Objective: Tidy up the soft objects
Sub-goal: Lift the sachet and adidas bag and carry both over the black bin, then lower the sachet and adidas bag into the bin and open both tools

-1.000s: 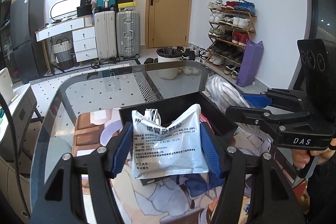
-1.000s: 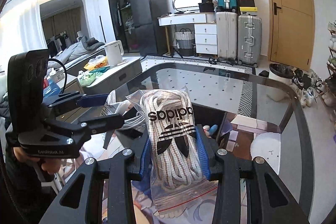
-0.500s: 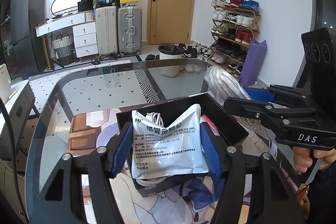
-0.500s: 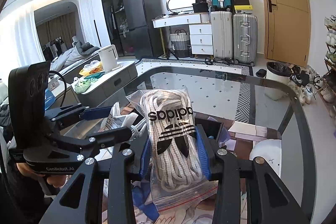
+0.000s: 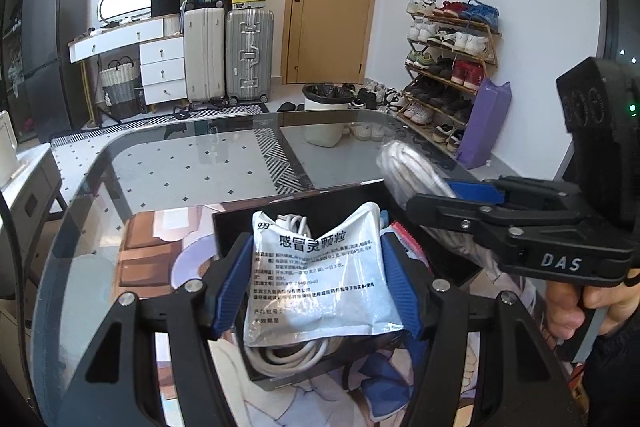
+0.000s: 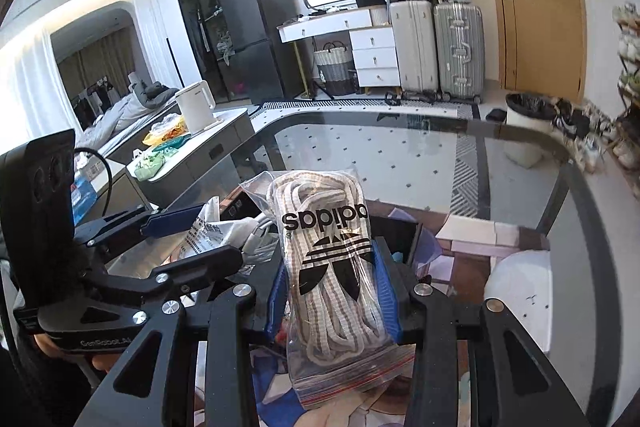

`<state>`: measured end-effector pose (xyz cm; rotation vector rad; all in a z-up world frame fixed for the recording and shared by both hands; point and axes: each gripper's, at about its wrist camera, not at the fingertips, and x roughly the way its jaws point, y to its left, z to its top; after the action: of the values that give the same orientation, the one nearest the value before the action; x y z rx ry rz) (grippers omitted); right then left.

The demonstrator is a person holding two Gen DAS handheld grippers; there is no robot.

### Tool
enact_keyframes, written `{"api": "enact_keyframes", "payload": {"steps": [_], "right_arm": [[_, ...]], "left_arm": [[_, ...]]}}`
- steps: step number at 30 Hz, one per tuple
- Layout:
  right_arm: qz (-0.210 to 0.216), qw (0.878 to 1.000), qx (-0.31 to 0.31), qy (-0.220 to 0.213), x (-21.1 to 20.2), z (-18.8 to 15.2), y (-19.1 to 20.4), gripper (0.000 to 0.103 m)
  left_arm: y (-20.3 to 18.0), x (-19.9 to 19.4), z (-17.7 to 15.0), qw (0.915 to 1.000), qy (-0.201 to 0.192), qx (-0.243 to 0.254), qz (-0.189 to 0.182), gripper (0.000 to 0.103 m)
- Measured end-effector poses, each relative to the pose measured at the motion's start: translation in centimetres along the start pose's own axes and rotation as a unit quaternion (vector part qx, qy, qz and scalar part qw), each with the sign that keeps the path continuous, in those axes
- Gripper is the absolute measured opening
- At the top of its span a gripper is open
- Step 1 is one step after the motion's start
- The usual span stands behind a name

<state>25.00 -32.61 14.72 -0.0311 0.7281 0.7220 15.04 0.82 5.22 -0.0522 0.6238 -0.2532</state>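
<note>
My left gripper [image 5: 316,287] is shut on a silver medicine sachet [image 5: 320,279] with printed text, held over a black open box [image 5: 296,199] on the glass table. A coiled white cable [image 5: 288,351] lies in the box under the sachet. My right gripper [image 6: 332,291] is shut on a clear zip bag of white shoelaces [image 6: 332,255] with a black logo, hanging above the same box [image 6: 404,235]. Each gripper shows in the other's view: the right gripper [image 5: 460,199] beside the box's right wall, the left gripper [image 6: 188,235] at the box's left with the sachet [image 6: 212,231].
The glass table [image 5: 180,167] has a printed mat [image 5: 160,255] under the box. A white disc [image 6: 520,287] lies on the table at the right. A hand [image 5: 576,311] holds the right gripper's handle. Suitcases, a shoe rack and a bin stand beyond the table.
Both grippers have sunk a little and come forward over the box, which now lies more directly beneath the sachet and the lace bag. Both grips are unchanged.
</note>
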Motion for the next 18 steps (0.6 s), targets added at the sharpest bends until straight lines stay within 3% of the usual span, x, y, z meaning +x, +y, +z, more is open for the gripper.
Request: {"api": "enact_keyframes", "payload": {"steps": [8,18], "right_arm": [[0.004,1.000,0.012,-0.006,0.9,0.9,-0.4,0.039],[-0.017,0.999,-0.041,0.020,2.8,0.8,1.4,0.039]], "left_arm": [[-1.0,1.8,-0.4,0.9995,0.019,0.025,0.002,0.063],[-1.5,2.1,-0.9,0.9975,0.023,0.063,0.021,0.066]]}}
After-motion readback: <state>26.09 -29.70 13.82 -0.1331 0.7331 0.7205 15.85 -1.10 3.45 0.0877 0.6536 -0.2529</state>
